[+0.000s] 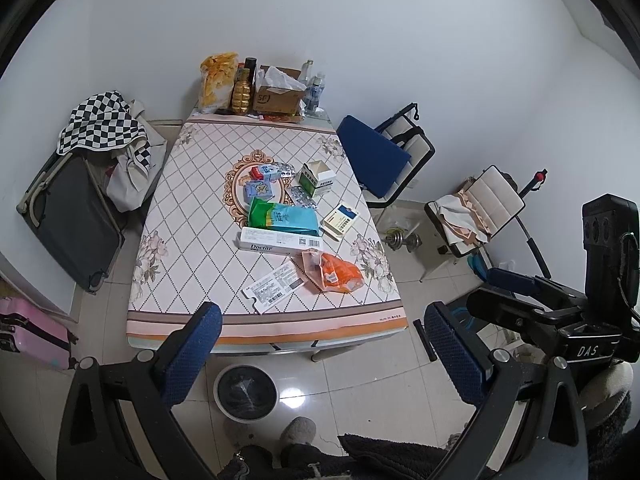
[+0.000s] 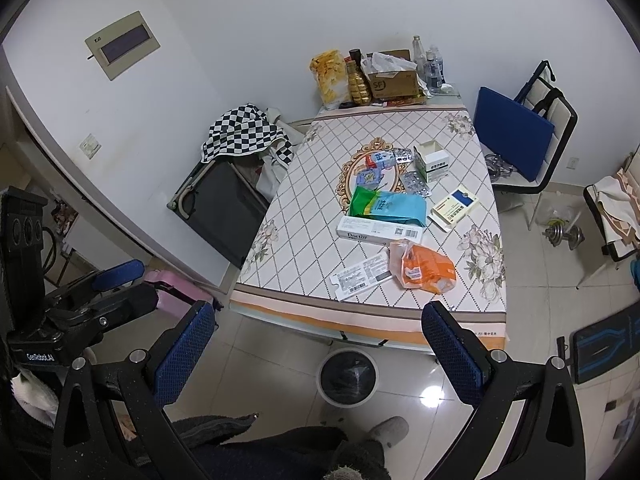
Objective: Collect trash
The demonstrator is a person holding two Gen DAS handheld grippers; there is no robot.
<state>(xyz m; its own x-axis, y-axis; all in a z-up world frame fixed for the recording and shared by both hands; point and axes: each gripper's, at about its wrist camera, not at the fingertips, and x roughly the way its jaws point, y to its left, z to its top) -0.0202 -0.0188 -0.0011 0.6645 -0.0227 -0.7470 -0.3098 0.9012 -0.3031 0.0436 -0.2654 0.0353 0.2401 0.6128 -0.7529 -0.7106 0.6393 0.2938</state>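
The left gripper is spread wide with nothing between its blue pads, hanging above the floor short of the table's near edge. The right gripper is just as wide and also empty. Between and below them a round bin with a dark liner stands on the tiles beside the table. The trash lies on the patterned cloth: nearest, a white printed slip and an orange packet — then a long white box, a green-and-blue pouch, 2 blister strips and small cartons. Bottles and a cardboard box crowd the far end.
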